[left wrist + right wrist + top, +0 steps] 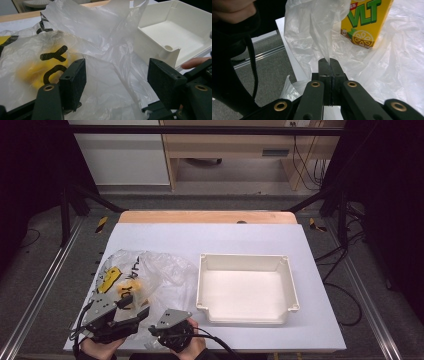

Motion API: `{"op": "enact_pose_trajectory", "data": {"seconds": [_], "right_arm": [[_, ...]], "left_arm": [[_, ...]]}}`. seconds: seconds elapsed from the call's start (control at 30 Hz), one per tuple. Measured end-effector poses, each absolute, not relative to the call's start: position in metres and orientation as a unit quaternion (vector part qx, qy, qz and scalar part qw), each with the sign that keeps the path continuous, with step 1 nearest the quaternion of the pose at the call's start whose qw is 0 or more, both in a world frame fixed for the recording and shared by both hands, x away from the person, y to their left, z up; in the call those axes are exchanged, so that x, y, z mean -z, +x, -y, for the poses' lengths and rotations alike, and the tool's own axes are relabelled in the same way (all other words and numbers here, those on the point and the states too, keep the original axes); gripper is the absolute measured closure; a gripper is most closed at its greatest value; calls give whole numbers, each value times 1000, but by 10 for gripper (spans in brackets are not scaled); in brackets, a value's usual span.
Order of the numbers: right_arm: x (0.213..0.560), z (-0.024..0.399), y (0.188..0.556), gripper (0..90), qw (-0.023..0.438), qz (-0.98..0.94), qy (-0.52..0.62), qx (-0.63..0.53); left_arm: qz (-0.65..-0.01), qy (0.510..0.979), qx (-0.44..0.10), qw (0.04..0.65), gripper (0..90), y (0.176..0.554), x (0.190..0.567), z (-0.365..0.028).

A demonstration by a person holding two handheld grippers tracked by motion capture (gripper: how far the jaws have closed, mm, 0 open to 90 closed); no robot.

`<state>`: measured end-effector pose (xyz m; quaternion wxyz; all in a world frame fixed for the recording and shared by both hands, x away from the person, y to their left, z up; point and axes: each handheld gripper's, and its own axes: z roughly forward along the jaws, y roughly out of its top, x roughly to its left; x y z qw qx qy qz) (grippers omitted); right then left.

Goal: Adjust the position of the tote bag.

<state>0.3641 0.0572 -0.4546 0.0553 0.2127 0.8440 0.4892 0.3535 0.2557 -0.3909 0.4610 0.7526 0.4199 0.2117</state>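
Note:
A crumpled clear plastic bag point(160, 270) with black and yellow print lies on the left of the white table cover. Inside it is a yellow drink carton point(367, 22), seen through the film as a yellow blur point(32, 72). My right gripper point(329, 62) is shut on a pinch of the bag's film point(312, 25) near the table's front edge and holds it up. My left gripper point(117, 82) is open, its pads wide apart over loose film point(100, 37) and not pressing it. From above, the left gripper point(134, 306) and right gripper point(159, 327) sit close together at the bag's near side.
An empty white plastic tray point(245, 256) stands right of the bag, mid-table; its near corner point(160, 47) is just beyond the film. The table's front edge runs under both hands, with a metal rail and grey floor to the left.

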Motion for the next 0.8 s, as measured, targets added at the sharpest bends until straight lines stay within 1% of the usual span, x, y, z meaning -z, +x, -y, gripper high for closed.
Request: {"op": "enact_pose_trajectory", "data": {"seconds": [0.07, 0.1, 0.13, 0.17, 0.27, 0.3, 0.33, 0.37, 0.4, 0.43, 0.47, 0.53, 0.6, 0.63, 0.7, 0.8], "right_arm": [[455, -58, 363, 900, 54, -846, 208, -488], [455, -58, 363, 900, 55, -846, 206, -489], [455, -58, 363, 900, 55, -846, 206, -489], [455, -59, 362, 899, 55, -846, 205, -488], [455, -59, 363, 897, 54, -846, 205, -489], [456, -59, 363, 830, 55, -846, 205, -489], [456, -59, 363, 830, 55, -846, 205, -489], [456, -59, 363, 773, 57, -844, 207, -492], [456, -59, 363, 747, 58, -843, 209, -493], [456, -58, 364, 688, 55, -840, 210, -497], [456, -58, 364, 688, 55, -840, 210, -497], [455, -58, 365, 554, 58, -834, 219, -504], [455, -58, 366, 548, 57, -831, 220, -507], [454, -58, 366, 519, 54, -828, 219, -514], [452, -58, 365, 502, 56, -826, 220, -517], [451, -57, 364, 493, 54, -822, 222, -522]], "left_arm": [[-421, 754, -208, 459, 432, 357, 392, -255], [-421, 756, -206, 457, 506, 358, 393, -256], [-419, 758, -202, 457, 506, 360, 394, -256], [-417, 761, -201, 455, 660, 361, 395, -258], [-416, 761, -200, 457, 834, 361, 394, -260], [-415, 759, -200, 459, 868, 361, 392, -263], [-415, 759, -200, 459, 884, 361, 392, -263], [-415, 756, -203, 464, 884, 360, 391, -265], [-415, 754, -205, 467, 888, 359, 389, -267], [-414, 746, -214, 477, 892, 356, 385, -270], [-414, 746, -214, 477, 893, 356, 385, -270], [-414, 737, -221, 486, 893, 352, 380, -274], [-415, 731, -227, 492, 893, 350, 377, -278], [-417, 726, -232, 495, 894, 349, 376, -281], [-420, 722, -236, 497, 894, 347, 375, -285], [-422, 718, -241, 498, 894, 346, 374, -288]]}}
